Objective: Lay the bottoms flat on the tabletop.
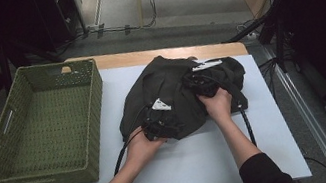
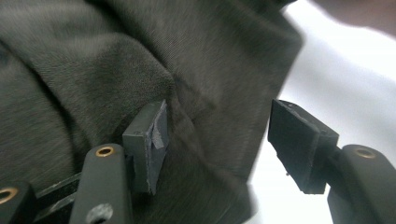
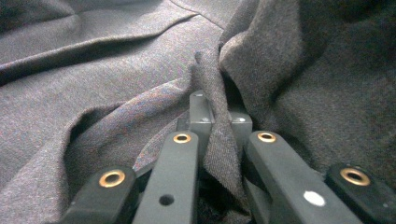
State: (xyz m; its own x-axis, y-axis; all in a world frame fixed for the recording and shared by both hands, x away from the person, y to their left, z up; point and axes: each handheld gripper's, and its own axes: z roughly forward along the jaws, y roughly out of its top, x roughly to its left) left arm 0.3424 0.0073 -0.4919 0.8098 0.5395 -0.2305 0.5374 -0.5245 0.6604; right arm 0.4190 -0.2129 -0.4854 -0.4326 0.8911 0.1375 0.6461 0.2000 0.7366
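Note:
A dark grey-green garment (image 1: 172, 95) lies bunched on the white table board (image 1: 198, 161). My left gripper (image 1: 159, 122) rests at the garment's near left edge. In the left gripper view its jaws stand apart, with the cloth (image 2: 140, 60) lying between them and against the left pad, and the right pad is free over the white board. My right gripper (image 1: 200, 82) is on the garment's right part. In the right gripper view its gripper (image 3: 218, 119) is shut on a raised fold of the cloth (image 3: 212, 84).
A green woven basket (image 1: 40, 128) stands at the left of the board, with nothing in it. Black cables trail from both grippers toward the near edge. Bare white board lies in front of the garment. Stands and cables are on the floor beyond the table.

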